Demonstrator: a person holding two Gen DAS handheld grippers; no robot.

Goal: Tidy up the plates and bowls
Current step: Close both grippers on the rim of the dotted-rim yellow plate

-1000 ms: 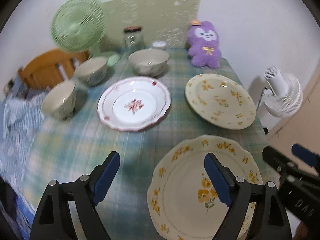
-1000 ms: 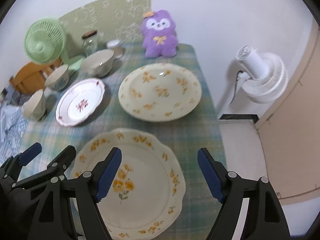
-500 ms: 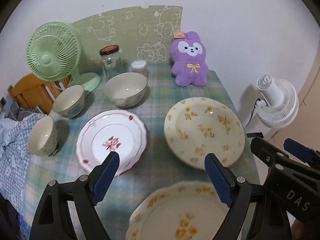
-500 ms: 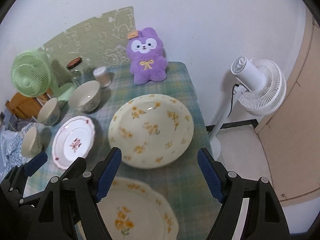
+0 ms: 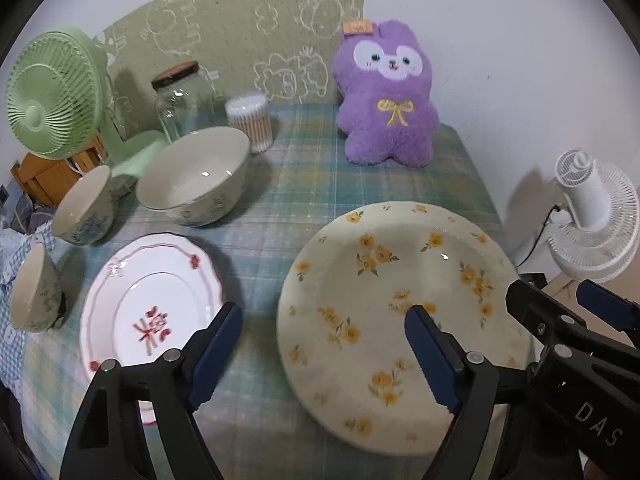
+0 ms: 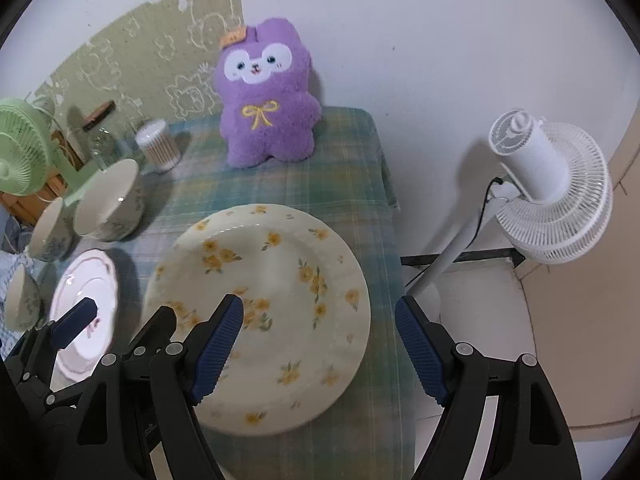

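**Both grippers advanced to the round floral plate; nothing gripped yet**

Since a second ago both views have travelled up the table: the scalloped yellow-flower plate that filled the foreground has dropped out of frame, and the round yellow-flower plate [image 5: 400, 312] now lies directly beneath both tools. The left gripper [image 5: 324, 356] is narrowing its jaws with nothing pressed between them; its left pad hangs over bare cloth, its right pad over the plate's centre. The right gripper [image 6: 318, 348] stands wide apart and empty, straddling the plate's right rim and the table edge. Judgement: this plate is the likely next pick-up.

Other ware is unmoved: the red-trimmed plate [image 5: 148, 312] lies just left of the floral plate, the large bowl [image 5: 196, 178] behind it, and two small bowls [image 5: 82, 210] [image 5: 34, 290] tilt near the left edge.

Edges and room: the floral plate sits close to the right edge of the plaid tablecloth [image 5: 304, 184], with the white fan [image 6: 552, 200] standing off the table beyond. Open cloth remains between plate and purple plush toy [image 5: 386, 96]. The grippers run close side by side, so clearance between them is tight
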